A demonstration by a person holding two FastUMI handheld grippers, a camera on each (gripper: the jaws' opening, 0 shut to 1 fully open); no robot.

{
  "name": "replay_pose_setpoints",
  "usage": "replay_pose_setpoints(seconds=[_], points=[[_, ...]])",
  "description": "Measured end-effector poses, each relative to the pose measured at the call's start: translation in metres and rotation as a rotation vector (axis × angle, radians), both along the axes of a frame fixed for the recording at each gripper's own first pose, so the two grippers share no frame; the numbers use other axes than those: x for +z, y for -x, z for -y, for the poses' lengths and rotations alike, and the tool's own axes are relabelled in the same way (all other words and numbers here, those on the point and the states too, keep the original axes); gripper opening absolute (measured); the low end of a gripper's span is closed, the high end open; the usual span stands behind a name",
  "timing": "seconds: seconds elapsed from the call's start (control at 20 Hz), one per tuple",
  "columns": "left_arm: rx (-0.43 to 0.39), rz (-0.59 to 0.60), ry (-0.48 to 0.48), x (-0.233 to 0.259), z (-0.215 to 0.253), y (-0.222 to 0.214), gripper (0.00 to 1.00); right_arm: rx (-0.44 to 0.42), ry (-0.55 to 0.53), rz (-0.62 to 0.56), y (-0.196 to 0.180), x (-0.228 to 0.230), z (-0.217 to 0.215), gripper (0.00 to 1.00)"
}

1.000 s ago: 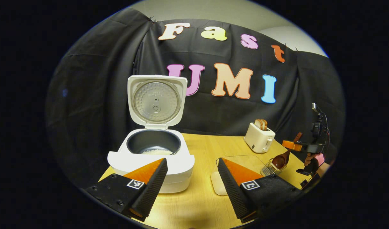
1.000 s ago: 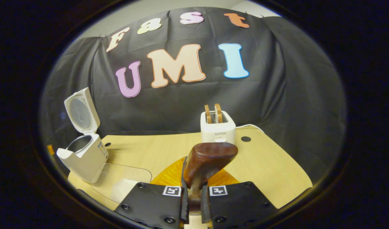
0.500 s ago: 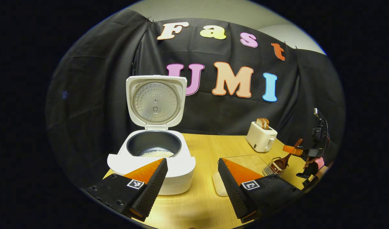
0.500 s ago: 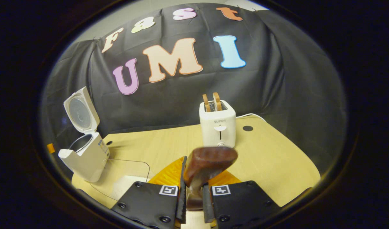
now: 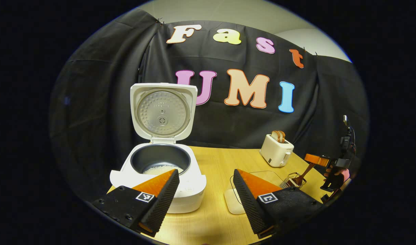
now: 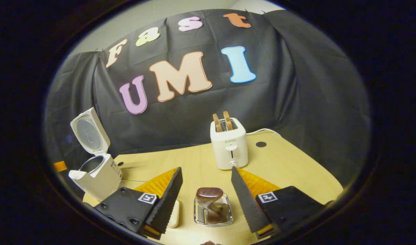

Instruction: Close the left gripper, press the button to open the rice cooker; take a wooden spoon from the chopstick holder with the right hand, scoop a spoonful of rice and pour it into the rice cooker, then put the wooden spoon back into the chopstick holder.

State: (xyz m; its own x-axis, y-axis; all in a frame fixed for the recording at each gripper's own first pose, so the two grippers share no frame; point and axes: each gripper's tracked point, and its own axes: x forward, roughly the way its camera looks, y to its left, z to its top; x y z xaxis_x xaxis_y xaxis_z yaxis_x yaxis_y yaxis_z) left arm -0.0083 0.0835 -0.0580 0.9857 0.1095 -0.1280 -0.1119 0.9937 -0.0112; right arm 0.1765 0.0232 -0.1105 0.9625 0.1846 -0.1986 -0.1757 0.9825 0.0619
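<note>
The white rice cooker point(image 5: 160, 183) stands with its lid point(image 5: 162, 114) up, and some rice point(image 5: 160, 169) lies in the dark pot. My left gripper point(image 5: 205, 172) hovers open in front of it, holding nothing. The wooden spoon point(image 6: 209, 199) stands bowl up in the wire chopstick holder point(image 6: 213, 214). My right gripper point(image 6: 206, 170) is open, one finger on each side of the spoon and apart from it. In the left gripper view the holder point(image 5: 291, 180) and the right gripper point(image 5: 330, 163) sit at the far right.
A white toaster point(image 6: 228, 144) with two slices of bread stands behind the holder on the wooden table point(image 6: 289, 170). A white container point(image 5: 233, 204) with a clear top lies between cooker and holder. The rice cooker point(image 6: 97, 173) is off to the left in the right gripper view.
My right gripper lowered the spoon into the chopstick holder, opened and let go of it. The left gripper's view drifted slightly; its jaws stayed open.
</note>
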Motion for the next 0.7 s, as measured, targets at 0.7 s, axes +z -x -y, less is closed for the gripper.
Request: replay_pose_setpoints(seconds=[0.7], points=[[0.065,0.126,-0.015,0.099,-0.056,-0.051,0.94,-0.083,0.043,0.118,0.061,0.072,0.021,0.97]])
